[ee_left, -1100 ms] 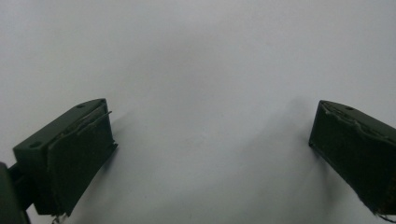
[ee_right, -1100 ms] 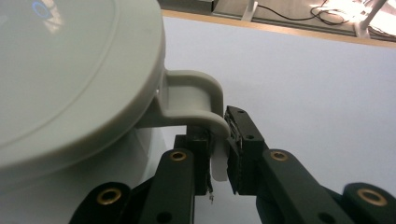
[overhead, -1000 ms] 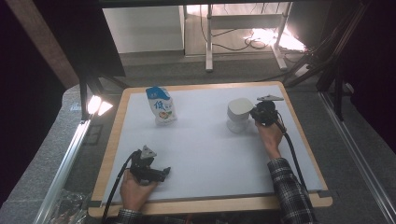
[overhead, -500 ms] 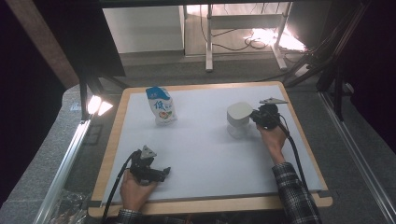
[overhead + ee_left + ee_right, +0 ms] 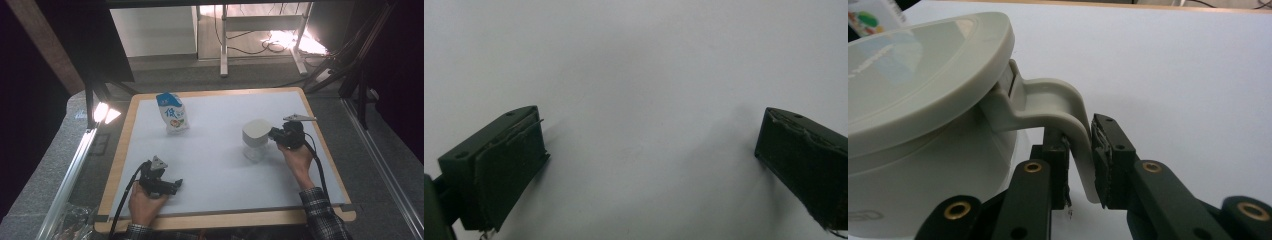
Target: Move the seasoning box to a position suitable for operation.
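High view: one pale grey lidded plastic jug point(image 5: 256, 136) at the white table's point(image 5: 220, 150) right, one blue-and-white snack pouch point(image 5: 172, 113) at the far left.

Left gripper view: left gripper point(image 5: 649, 165), jaws wide, empty.

Right gripper view: right gripper point(image 5: 1079, 165) clamps the jug's curved handle point(image 5: 1068, 120).

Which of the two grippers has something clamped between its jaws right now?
The right gripper: its jaws pinch the handle of the grey lidded jug. The left gripper rests open on the bare white table, nothing between its jaws.
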`<state>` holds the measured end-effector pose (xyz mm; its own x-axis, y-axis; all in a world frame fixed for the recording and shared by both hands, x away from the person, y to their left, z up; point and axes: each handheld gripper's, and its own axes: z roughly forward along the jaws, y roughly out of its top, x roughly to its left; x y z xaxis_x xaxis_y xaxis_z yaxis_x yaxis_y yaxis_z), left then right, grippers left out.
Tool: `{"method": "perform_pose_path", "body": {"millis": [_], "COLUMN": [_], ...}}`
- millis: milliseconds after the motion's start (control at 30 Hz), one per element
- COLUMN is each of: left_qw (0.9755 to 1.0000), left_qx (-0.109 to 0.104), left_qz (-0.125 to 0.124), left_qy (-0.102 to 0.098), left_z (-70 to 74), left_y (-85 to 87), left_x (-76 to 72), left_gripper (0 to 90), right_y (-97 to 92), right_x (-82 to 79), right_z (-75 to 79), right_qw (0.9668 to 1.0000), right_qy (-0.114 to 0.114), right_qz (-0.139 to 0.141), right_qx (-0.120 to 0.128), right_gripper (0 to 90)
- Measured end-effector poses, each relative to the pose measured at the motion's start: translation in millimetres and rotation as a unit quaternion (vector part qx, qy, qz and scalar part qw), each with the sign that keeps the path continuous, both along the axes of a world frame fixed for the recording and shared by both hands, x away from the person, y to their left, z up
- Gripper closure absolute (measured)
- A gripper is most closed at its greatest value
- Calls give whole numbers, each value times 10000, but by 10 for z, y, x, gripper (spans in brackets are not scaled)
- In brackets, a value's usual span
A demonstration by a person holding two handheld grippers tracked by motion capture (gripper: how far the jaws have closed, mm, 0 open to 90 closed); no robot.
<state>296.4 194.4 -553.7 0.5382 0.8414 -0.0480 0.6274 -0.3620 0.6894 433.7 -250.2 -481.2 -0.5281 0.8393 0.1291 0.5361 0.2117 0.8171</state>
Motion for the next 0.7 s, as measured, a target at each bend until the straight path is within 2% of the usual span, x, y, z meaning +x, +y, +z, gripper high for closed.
{"method": "perform_pose_path", "body": {"millis": [233,500,567,700], "left_qw": [10000,10000,10000,10000], "left_qx": [0,1,-1,-2], "left_qz": [5,4,4,0], "left_qy": [3,3,4,13], "left_z": [0,0,0,1], "left_y": [-1,-1,-1,-1], "left_x": [-1,-1,-1,-1], "left_gripper": [0,0,0,0], "right_y": [-9,-37,-47,-97], "right_x": [-257,-439,-486,-580], "right_z": [4,-61,-92,-147], "right_qw": [9996,9998,9999,9997], "right_qy": [115,71,12,-144], "right_qz": [116,76,54,19], "right_qx": [217,181,123,188], "right_gripper": [771,769,768,769]}}
